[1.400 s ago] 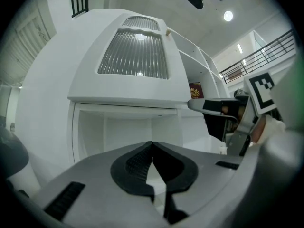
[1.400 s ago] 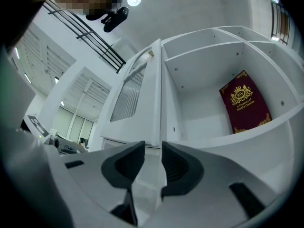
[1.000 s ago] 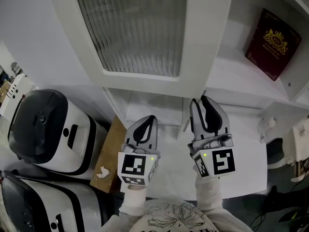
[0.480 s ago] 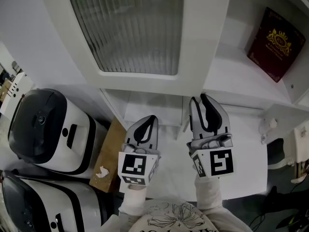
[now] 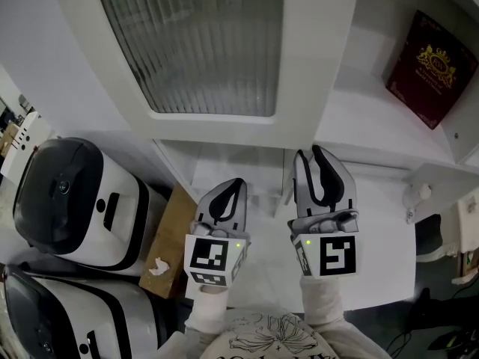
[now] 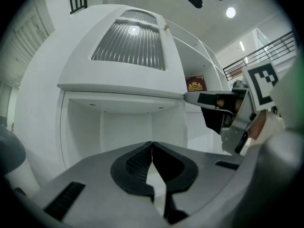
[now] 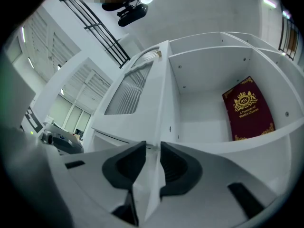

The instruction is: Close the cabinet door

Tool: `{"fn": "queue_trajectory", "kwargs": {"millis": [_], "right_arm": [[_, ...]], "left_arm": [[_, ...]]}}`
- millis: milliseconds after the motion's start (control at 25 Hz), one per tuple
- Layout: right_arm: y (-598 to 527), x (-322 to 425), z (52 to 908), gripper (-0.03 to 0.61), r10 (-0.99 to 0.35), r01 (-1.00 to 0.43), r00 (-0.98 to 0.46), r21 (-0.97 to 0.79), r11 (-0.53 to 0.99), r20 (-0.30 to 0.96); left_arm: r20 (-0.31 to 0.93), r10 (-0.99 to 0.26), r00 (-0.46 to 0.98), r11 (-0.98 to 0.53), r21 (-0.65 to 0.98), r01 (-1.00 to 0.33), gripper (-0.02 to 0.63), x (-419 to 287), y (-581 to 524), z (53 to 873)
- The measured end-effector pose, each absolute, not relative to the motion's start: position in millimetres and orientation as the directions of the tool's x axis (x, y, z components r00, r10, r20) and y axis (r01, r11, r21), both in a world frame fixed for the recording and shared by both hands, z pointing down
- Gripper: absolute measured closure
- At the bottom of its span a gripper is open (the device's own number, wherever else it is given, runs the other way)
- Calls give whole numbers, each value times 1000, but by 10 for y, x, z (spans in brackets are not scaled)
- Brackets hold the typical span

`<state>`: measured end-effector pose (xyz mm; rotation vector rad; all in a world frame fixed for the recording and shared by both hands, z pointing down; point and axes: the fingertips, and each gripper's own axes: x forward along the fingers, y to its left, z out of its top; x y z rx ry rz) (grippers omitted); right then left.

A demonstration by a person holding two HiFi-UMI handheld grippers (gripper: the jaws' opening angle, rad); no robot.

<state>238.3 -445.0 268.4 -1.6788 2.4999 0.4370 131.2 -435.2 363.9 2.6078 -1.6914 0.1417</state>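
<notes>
Head view: cabinet door (image 5: 318,58) top off-frame.

We see the cabinet door (image 5: 314,66) in smooth white paint with a soft satin sheen; its pane (image 5: 202,43) is ribbed frosted glass. The book (image 5: 423,62) has a matt dark red cover with shiny gold embossing. The left gripper (image 5: 233,185) and right gripper (image 5: 308,154) are matt grey plastic, with black, finely ridged pads (image 6: 135,163). The two appliances (image 5: 71,200) have glossy white and black plastic shells. Beside them, the board (image 5: 176,230) looks brown, dull and unpainted, with a crumpled white scrap (image 5: 159,266) on it. Our sleeve (image 5: 322,309) is white cloth.
</notes>
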Motion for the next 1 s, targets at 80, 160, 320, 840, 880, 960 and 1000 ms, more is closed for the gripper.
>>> {"fn": "queue_trajectory", "kwargs": {"millis": [80,160,320,840,880,960,1000], "right_arm": [[-4453,2380,2682,486,-890,-919,-388,176,353,-241],[-4456,2378,2680,485,-890,-919,-388,171,354,-240],[-4455,2389,2692,486,-896,-925,-377,148,351,-235],[-4212,2415,2750,525,-933,-958,-287,74,277,-218],[-4178,2414,2761,526,-937,-961,-278,72,268,-212],[-4107,2411,2780,529,-946,-966,-257,65,249,-199],[-4071,2410,2790,531,-950,-969,-246,61,239,-192]], "left_arm": [[91,-910,404,-407,-23,-913,609,1304,-4356,3637],[88,-911,402,-405,-22,-914,609,1296,-4355,3626],[78,-912,402,-405,-20,-914,609,1290,-4325,3587],[22,-909,416,-416,-25,-909,609,1094,-4111,3326],[17,-908,419,-419,-25,-907,609,1076,-4085,3302],[8,-904,428,-428,-25,-903,609,1040,-4027,3258],[4,-901,433,-433,-25,-901,609,1020,-3998,3238]]}}
